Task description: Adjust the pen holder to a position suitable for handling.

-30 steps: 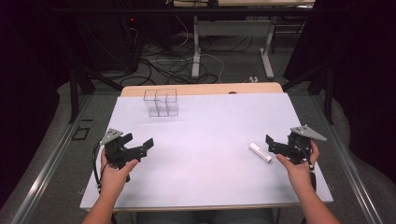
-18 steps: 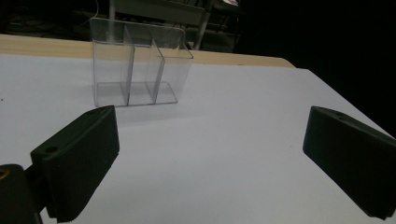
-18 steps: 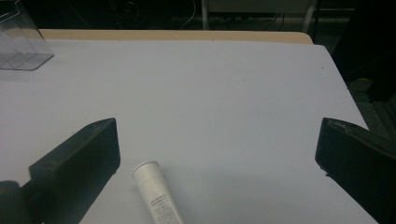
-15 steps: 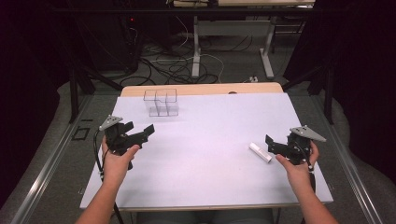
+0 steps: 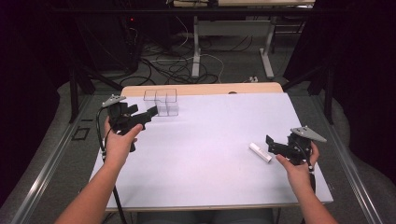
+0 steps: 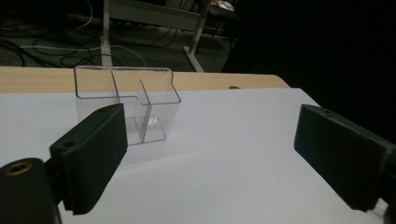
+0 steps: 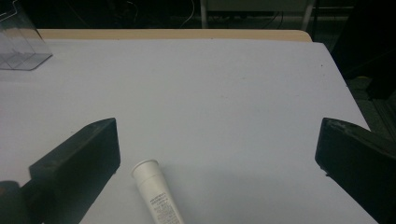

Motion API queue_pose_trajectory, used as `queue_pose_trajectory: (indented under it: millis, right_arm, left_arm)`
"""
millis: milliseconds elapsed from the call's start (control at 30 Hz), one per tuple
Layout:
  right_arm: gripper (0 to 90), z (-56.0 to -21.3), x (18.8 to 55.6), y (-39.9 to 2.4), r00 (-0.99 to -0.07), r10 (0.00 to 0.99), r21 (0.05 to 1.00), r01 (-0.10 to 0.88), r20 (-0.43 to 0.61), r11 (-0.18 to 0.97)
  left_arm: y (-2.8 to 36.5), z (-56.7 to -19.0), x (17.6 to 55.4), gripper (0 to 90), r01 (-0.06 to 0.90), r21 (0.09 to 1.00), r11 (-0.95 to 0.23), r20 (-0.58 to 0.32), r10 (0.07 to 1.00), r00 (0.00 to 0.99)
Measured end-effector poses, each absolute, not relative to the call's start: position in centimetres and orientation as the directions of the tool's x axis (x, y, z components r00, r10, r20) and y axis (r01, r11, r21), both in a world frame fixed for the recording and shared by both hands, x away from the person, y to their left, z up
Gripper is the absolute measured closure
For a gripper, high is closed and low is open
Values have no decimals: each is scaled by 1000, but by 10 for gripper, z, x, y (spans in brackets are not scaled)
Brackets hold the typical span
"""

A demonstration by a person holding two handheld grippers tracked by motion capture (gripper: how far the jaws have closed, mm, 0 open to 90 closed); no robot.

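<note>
**White tube lies just before the right gripper, clear organizer before the left**

Nearest to the person, the right gripper [image 5: 276, 148] hovers low over the counter [image 5: 210, 154] at about four o'clock of the white surface. Its fingers [image 7: 77, 163] stand wide and hold nothing. The white tube [image 5: 260, 152] lies flat on the counter just beside them. In the right gripper view the tube [image 7: 156, 196] enters from the bottom edge between the two fingers, nearer to the left one, and its capped end points to about eleven o'clock. So its long axis runs almost along the gripper's own line, not across the gap. I judge that the hand must turn, or come from above, so that the fingers close on the tube's sides.

Farther away, at about ten o'clock, the left gripper [image 5: 142, 117] is raised above the counter. Its fingers [image 6: 93, 154] have just been closing a little, yet they stand wide with nothing between them. The clear organizer [image 5: 162, 101] stands upright near the far edge, just beyond the fingertips at about one o'clock from them. In the left gripper view the organizer [image 6: 126, 100] sits behind the left finger, not centred in the gap.

The right hand is much nearer to the tube, the left hand nearer to the organizer.
</note>
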State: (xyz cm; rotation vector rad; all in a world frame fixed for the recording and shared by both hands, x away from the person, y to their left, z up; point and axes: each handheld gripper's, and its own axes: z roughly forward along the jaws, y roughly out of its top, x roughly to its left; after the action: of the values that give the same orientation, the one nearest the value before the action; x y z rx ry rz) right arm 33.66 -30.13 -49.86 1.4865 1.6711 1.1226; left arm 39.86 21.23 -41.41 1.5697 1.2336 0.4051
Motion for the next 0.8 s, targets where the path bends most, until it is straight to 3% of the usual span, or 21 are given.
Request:
queue_pose_trajectory:
  millis: [800]
  right_arm:
    - [0,-502,338,-300,-163,983,892,452,87,-4]
  left_arm:
    - [212,-389,469,254,526,846,82,-270,918,290]
